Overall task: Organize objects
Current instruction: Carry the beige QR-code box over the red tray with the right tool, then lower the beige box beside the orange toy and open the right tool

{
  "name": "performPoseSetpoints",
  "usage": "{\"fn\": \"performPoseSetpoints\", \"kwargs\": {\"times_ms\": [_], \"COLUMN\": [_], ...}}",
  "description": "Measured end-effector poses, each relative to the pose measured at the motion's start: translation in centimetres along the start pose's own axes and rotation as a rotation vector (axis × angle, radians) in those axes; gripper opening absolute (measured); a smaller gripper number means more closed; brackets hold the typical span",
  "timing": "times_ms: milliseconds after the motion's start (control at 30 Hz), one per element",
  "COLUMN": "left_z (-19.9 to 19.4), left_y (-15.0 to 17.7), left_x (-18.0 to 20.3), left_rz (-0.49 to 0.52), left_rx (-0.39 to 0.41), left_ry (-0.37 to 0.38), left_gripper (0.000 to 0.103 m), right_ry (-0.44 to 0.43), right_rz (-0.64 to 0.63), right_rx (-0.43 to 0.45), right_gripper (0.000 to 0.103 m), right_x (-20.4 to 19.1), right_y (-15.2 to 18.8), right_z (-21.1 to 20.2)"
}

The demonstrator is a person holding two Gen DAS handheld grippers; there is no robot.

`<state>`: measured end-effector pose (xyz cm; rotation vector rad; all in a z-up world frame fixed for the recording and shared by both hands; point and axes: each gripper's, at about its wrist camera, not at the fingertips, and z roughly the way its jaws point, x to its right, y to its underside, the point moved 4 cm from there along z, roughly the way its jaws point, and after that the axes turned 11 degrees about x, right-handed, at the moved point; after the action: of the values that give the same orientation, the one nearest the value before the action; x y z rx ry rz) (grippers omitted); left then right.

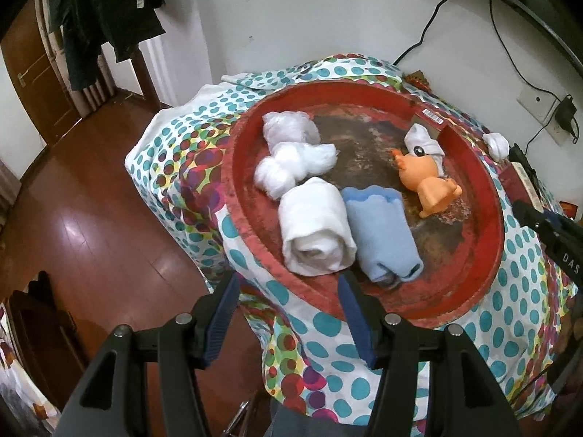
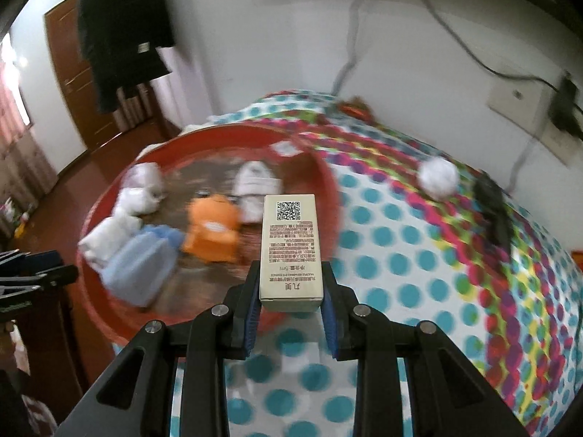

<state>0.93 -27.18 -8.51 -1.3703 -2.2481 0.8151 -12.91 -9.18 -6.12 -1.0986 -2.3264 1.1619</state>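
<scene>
My right gripper (image 2: 290, 273) is shut on a small pale box (image 2: 289, 240) printed with a QR code, held above the spotted cloth beside the round red tray (image 2: 329, 182). In the left wrist view the tray (image 1: 488, 255) holds a rolled white towel (image 1: 315, 229), a rolled blue towel (image 1: 380, 233), two white plastic bundles (image 1: 291, 164), an orange toy (image 1: 426, 182) and a white rolled sock (image 1: 424, 142). My left gripper (image 1: 288, 284) stands open with nothing between its fingers, just short of the tray's near rim and the two towels.
A brown box with a barcode label (image 1: 433, 120) leans on the tray's far rim. A white ball (image 2: 437, 178) and a black object (image 2: 492, 207) lie on the spotted cloth (image 2: 382, 262) to the right. Behind are a wall socket and cables, with wooden floor to the left.
</scene>
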Motion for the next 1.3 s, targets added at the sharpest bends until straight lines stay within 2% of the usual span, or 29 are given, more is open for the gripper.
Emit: {"fn": "performPoseSetpoints", "kwargs": {"times_ms": [267, 467, 967, 1233, 1300], "left_z": [0.1, 0.3, 1.0, 0.7, 0.7], "left_y": [0.2, 0.5, 0.8, 0.4, 0.4], "left_x": [-1.1, -1.8, -3.1, -3.3, -3.2], "left_rz": [-0.008, 0.000, -0.024, -0.016, -0.014], "left_rx": [-0.003, -0.007, -0.012, -0.002, -0.003], "left_ry": [-0.014, -0.024, -0.018, -0.017, -0.017], "left_gripper": [0.058, 0.058, 0.058, 0.058, 0.058], "right_ry": [-0.092, -0.112, -0.078, -0.072, -0.075], "right_rz": [-0.102, -0.140, -0.098, -0.099, -0.095], "right_rx": [-0.056, -0.087, -0.103, -0.089, -0.082], "right_gripper": [0.027, 0.027, 0.027, 0.029, 0.034], "right_x": [-6.3, -9.1, -10.6, -10.5, -10.5], "right_y": [1.1, 1.8, -0.7, -1.1, -1.1], "right_z": [2.2, 3.9, 8.6, 8.5, 8.1]}}
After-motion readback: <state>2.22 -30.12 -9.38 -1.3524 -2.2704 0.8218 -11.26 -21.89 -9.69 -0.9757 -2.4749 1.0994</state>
